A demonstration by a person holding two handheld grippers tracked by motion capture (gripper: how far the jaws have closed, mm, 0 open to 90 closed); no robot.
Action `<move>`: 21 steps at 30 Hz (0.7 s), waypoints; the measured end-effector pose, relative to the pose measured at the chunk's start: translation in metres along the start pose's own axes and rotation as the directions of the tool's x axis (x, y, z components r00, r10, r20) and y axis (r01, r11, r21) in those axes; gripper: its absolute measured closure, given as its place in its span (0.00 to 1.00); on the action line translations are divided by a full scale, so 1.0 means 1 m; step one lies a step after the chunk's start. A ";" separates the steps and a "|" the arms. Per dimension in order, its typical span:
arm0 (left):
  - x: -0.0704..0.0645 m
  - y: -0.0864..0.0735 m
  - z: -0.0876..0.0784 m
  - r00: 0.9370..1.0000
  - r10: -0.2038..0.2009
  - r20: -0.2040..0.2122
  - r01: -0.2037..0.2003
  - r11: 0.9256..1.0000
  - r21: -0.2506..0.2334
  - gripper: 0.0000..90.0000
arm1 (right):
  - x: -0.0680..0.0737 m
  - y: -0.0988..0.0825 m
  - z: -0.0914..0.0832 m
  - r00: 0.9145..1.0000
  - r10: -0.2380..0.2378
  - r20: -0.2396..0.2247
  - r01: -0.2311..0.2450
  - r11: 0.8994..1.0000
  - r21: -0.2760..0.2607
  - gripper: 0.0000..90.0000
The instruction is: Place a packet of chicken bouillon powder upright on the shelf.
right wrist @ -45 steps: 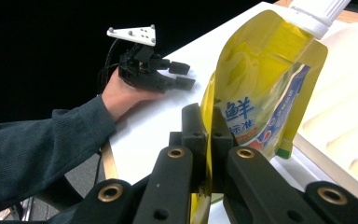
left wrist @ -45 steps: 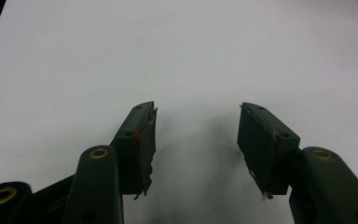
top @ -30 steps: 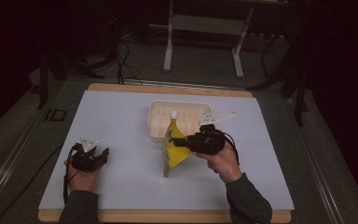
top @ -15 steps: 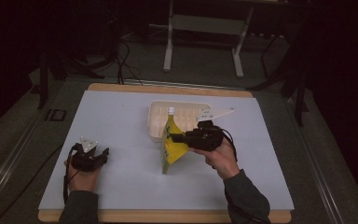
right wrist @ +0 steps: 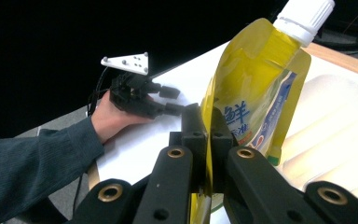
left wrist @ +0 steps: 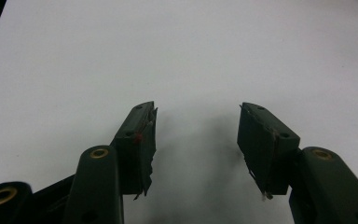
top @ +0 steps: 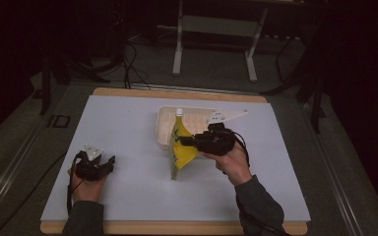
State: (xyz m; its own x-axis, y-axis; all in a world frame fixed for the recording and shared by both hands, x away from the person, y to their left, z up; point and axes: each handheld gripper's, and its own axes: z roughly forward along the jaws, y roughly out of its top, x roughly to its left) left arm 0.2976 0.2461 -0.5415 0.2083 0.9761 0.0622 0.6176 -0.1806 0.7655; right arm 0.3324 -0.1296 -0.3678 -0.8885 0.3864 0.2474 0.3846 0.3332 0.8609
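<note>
The yellow pouch [right wrist: 256, 88] bears a blue Chinese character, 鲜; nothing else legible.

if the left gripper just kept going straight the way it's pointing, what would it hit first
Probably nothing soon. The left gripper has its fingers open over bare white table, and its own view shows only that surface ahead. In the high view it seems aimed right, towards the yellow pouch, but depth is unclear.

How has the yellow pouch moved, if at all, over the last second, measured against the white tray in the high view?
Yes. The yellow pouch, clamped in the right gripper, has shifted slightly away from the person, so its cap now overlaps the white tray.
</note>
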 end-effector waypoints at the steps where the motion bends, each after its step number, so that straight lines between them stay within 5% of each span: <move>1: 0.000 0.000 0.000 1.000 0.000 0.000 0.000 1.000 0.000 0.51 | 0.000 0.001 0.000 1.000 -0.003 0.002 0.003 1.000 -0.002 1.00; 21: 0.000 0.000 0.000 1.000 -0.004 0.001 0.004 1.000 0.003 0.50 | -0.010 0.014 0.010 0.994 -0.002 0.109 0.004 1.000 -0.010 1.00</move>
State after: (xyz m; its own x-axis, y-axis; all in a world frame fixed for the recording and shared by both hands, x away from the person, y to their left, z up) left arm 0.2981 0.2462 -0.5417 0.2063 0.9768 0.0583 0.6210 -0.1767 0.7636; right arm 0.3491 -0.1204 -0.3632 -0.8568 0.4772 0.1953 0.3788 0.3255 0.8663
